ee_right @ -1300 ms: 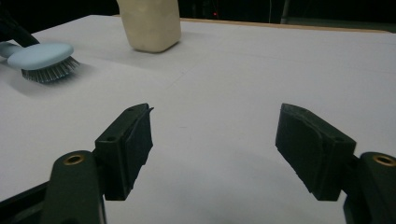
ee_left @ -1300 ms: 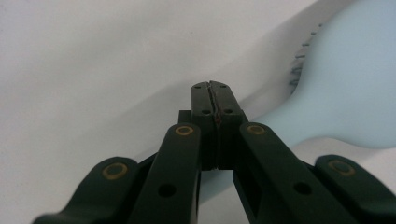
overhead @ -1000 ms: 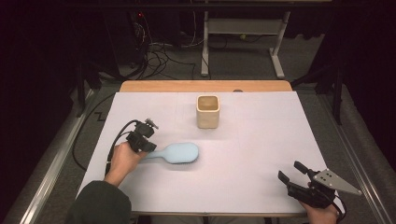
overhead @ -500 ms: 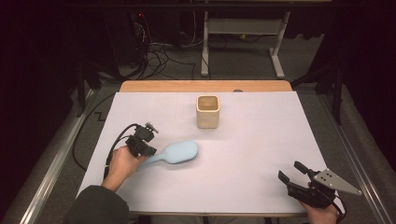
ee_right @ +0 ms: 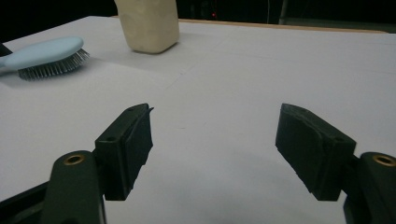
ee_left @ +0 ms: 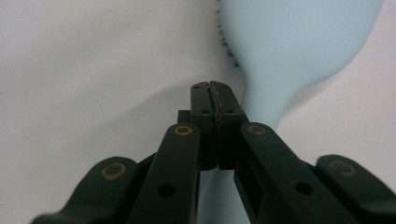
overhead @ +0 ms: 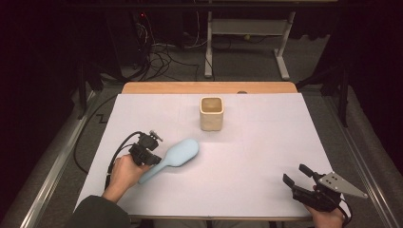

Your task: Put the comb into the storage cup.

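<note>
L gripper point(overhead: 148, 153) — matte black jaws pressed together on the thin handle of the pale-blue hairbrush point(overhead: 173, 156), smooth oval back up, bristles facing the white table point(overhead: 247, 166). R gripper point(overhead: 300, 176) wide open, nothing between. Beige squarish cup point(overhead: 211, 113) well beyond.

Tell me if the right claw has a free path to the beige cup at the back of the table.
Probably yes. The right claw sits open at the near right edge, and bare white table lies between it and the beige cup. The blue hairbrush lies off to the left.
</note>
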Available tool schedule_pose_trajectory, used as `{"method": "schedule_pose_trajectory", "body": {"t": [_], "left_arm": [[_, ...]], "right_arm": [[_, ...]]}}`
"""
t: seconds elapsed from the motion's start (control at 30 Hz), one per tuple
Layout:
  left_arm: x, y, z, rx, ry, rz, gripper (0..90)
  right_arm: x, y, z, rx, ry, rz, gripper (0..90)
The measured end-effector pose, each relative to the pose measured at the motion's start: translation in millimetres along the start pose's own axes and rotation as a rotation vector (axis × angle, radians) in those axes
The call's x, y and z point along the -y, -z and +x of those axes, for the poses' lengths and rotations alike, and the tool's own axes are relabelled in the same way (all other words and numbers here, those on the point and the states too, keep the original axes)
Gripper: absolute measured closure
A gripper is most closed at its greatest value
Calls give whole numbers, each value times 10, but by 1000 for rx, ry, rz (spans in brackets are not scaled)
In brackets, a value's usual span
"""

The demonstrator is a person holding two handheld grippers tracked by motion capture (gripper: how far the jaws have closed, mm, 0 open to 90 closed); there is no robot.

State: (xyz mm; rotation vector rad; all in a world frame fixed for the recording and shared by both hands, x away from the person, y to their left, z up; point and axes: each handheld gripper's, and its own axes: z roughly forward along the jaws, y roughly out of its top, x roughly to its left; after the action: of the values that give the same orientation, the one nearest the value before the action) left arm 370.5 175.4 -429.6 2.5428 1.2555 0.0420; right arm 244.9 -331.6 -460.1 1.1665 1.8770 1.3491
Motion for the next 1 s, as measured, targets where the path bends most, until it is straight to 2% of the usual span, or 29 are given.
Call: {"method": "schedule_pose_trajectory", "body": {"t": [0.43, 0.83, 1.0], "left_arm": [[70, 3, -117, 24, -1, -15, 872], [167, 13, -170, 47, 8, -36, 876], [205, 22, -223, 52, -6, -41, 876]], "right_arm": [[0, 3, 0, -1, -1, -4, 280], [0, 3, 0, -1, -1, -4, 280], [0, 4, 0, -1, 0, -5, 280]]}}
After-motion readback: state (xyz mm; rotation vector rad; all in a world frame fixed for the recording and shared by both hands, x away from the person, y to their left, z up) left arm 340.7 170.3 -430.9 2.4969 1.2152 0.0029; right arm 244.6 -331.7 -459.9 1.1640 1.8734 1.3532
